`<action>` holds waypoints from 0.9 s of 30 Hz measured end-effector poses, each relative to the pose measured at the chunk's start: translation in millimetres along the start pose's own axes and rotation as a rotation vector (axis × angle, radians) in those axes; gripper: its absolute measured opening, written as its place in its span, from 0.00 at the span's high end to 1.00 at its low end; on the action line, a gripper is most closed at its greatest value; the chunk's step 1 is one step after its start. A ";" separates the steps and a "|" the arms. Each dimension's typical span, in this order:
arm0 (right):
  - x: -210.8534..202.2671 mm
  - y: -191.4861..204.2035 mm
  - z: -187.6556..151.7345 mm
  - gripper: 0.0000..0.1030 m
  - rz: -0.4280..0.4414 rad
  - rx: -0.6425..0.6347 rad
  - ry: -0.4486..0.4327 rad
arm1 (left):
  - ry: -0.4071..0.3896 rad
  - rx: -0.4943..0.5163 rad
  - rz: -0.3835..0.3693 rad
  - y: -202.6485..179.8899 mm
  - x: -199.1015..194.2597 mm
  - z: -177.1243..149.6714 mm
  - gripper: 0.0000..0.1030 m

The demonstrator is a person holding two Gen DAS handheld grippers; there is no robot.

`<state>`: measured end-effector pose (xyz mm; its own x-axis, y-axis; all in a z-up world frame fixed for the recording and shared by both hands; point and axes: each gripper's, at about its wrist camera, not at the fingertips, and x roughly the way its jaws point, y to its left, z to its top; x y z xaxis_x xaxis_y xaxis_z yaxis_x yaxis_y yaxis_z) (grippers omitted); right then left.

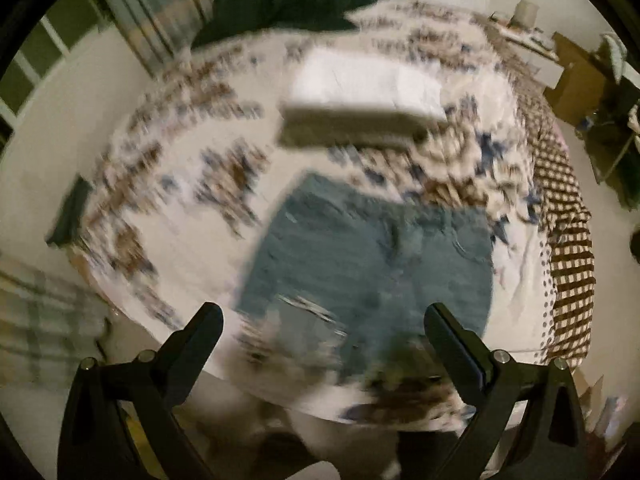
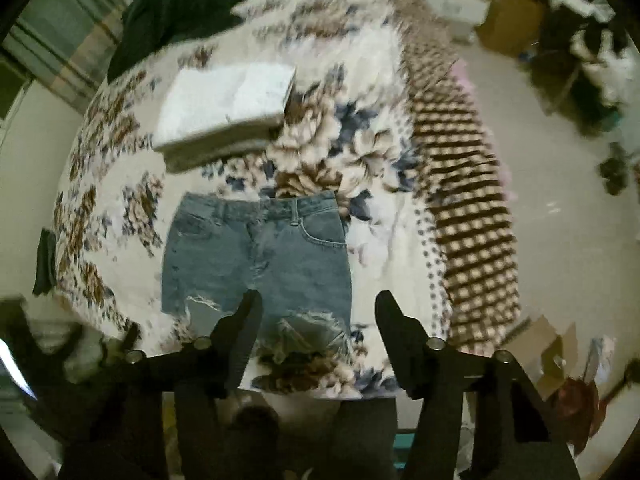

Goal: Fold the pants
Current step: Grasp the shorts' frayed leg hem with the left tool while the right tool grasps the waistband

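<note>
Through the right wrist camera we see the faded blue denim shorts with frayed, ripped hems [image 2: 256,264] sharply: they lie flat and unfolded on the floral bedspread in white, brown and blue [image 2: 320,152], waistband away from us, hems towards the near edge of the bed. The left wrist view is badly smeared, so there the shorts [image 1: 368,256] are only a blue patch, with no seams or rips legible.

We count one pair of shorts, one white rectangular box [image 2: 224,104] lying beyond the waistband, and one dark green bundle of cloth [image 2: 180,8] at the far end of the bed. A brown-and-cream checked blanket [image 2: 468,216] hangs down the bed's right side.

Our left gripper [image 1: 324,320] has its jaws spread wide and holds nothing. Our right gripper [image 2: 318,308] is likewise wide open and empty, above the hems.

Pale floor surrounds the bed, with a brown cardboard box [image 2: 508,20] near the far wall.
</note>
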<state>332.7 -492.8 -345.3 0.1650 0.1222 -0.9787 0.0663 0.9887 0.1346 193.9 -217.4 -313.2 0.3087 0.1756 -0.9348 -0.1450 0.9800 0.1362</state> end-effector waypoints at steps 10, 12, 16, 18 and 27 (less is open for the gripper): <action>200.4 -63.5 46.7 0.58 0.109 -0.145 0.196 | 0.081 0.121 -0.068 -153.9 142.3 -83.7 0.10; 233.5 -66.3 49.1 0.48 0.153 -0.155 0.240 | 0.093 0.181 -0.070 -181.1 163.0 -100.5 0.10; 272.9 -59.4 43.2 0.43 0.226 -0.158 0.290 | 0.154 0.255 -0.048 -209.6 203.2 -118.9 0.52; 295.8 -56.8 44.5 0.43 0.257 -0.167 0.307 | 0.114 0.192 -0.082 -202.1 201.2 -114.8 0.60; 357.6 -11.2 59.0 0.55 0.382 -0.100 0.338 | 0.091 0.074 -0.245 -144.9 182.2 -94.0 0.95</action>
<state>449.0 -465.2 -687.7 -0.1694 0.4808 -0.8603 -0.0331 0.8697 0.4925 182.7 -336.2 -534.1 0.2395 -0.0734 -0.9681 -0.0060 0.9970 -0.0771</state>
